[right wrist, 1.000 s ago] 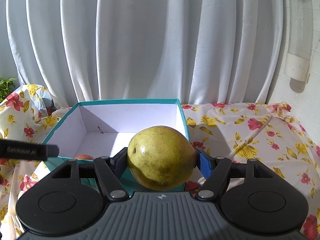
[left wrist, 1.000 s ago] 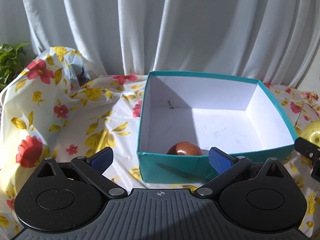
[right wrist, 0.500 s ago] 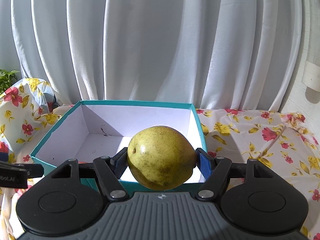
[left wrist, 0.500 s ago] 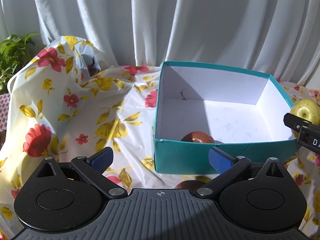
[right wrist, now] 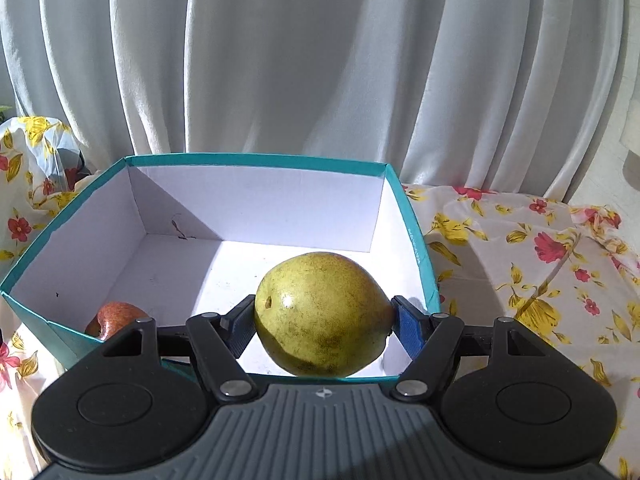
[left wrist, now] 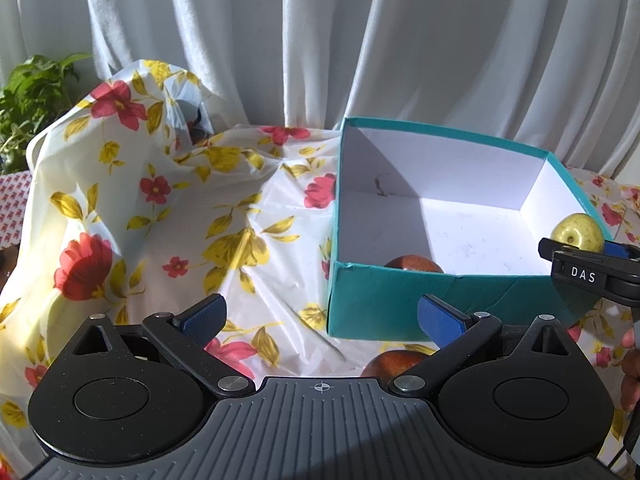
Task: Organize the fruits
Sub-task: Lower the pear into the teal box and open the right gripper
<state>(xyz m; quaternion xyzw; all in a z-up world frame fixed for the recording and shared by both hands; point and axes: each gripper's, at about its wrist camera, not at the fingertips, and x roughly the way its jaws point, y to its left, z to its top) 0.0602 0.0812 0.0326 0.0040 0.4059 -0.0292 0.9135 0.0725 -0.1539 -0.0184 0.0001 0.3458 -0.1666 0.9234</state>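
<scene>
My right gripper (right wrist: 324,326) is shut on a yellow-green pear (right wrist: 322,314) and holds it over the near right part of a teal box (right wrist: 256,159) with a white inside. A red apple (right wrist: 114,318) lies in the box's near left corner. In the left wrist view the same box (left wrist: 404,304) stands to the right, with the apple (left wrist: 414,263) behind its near wall and the pear (left wrist: 577,234) in the right gripper (left wrist: 588,256) above its right rim. My left gripper (left wrist: 320,318) is open over the floral cloth. A second red apple (left wrist: 394,362) lies on the cloth beside its right finger.
A floral plastic cloth (left wrist: 168,224) covers the table and bunches up high at the back left. White curtains (right wrist: 320,60) hang behind. A green plant (left wrist: 32,96) stands at the far left. A person's fingers (left wrist: 631,364) show at the right edge.
The right gripper has carried the pear forward and down, from in front of the box to over its inside. The left wrist view has shifted, so the box sits further right.
</scene>
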